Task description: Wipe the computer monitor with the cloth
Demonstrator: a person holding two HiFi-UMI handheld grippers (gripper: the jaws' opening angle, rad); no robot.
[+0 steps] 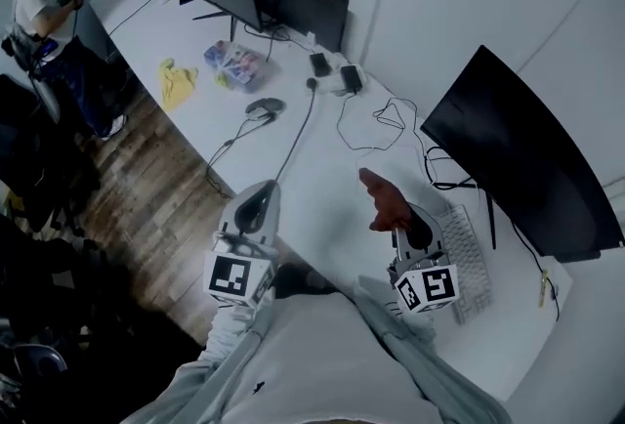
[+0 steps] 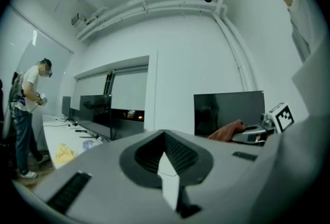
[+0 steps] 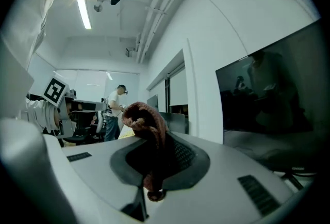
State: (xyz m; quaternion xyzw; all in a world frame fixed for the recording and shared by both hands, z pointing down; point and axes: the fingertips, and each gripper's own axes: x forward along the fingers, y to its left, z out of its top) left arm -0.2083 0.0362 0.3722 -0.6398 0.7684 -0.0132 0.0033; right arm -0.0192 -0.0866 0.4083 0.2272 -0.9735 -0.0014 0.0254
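1. The jaws of the right gripper (image 3: 154, 158) are clamped on a crumpled reddish-brown woven cloth (image 3: 144, 120), which stands up out of them as a loose wad.
2. The jaws of the left gripper (image 2: 166, 158) are drawn together, and nothing is held between them.
3. In the head view both grippers are held low over the long white desk (image 1: 322, 207), side by side, with the cloth pointing away from the person.
4. The wide black curved computer monitor (image 1: 518, 168) is found to the right of the cloth and beyond it, well apart. Its long axis runs level along the wall side of the desk, and its screen is turned toward the grippers.
5. A pale flat keyboard (image 1: 469, 261) is seen just beside the right gripper, between it and the monitor; the wiping probably passes above it, though the wide-angle view leaves that clearance unsure.
6. The right gripper is judged the nearer, so the cloth should be carried rightward and up to the screen, then swept along its length.
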